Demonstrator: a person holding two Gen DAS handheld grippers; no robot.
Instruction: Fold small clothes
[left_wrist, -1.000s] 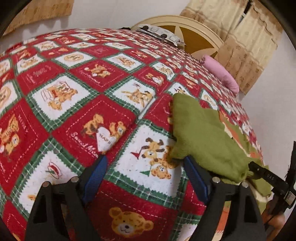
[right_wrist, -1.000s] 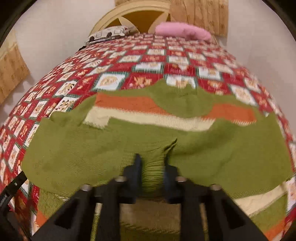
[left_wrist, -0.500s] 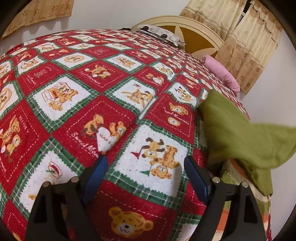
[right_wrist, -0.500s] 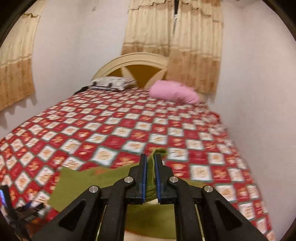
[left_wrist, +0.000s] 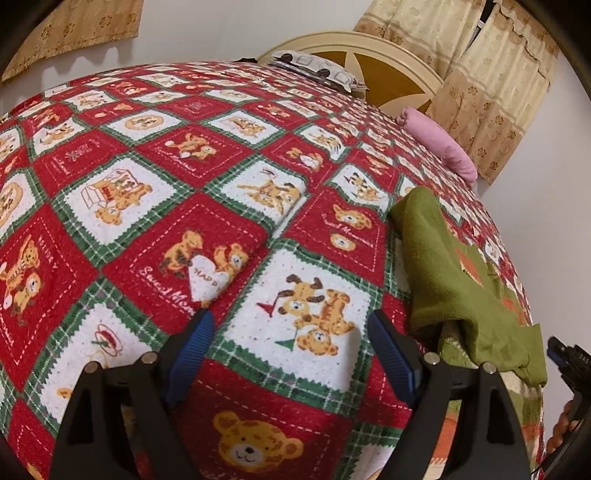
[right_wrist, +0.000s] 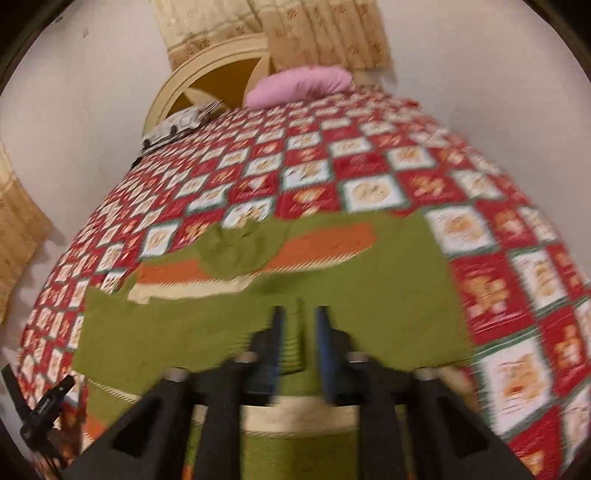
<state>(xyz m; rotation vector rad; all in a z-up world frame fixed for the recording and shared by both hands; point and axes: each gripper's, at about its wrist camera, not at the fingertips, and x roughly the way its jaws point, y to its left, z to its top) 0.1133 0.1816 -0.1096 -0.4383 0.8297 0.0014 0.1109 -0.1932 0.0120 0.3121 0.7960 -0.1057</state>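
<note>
- My right gripper (right_wrist: 298, 332): jaws just opening, ribbed cuff of green sweater (right_wrist: 229, 332) between pads, not pinched.
- My left gripper (left_wrist: 288, 347): jaws wide, empty, over bedspread (left_wrist: 177, 206).
- Sweater spread flat, centre of right view.

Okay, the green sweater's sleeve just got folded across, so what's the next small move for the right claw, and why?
Probably back the right claw straight off. Its jaws have just been opening, with a ribbed green cuff between them, and the pads look clear of it. The green sweater now lies on the bedspread with that sleeve folded over its body. The left claw is open over bare quilt.
</note>
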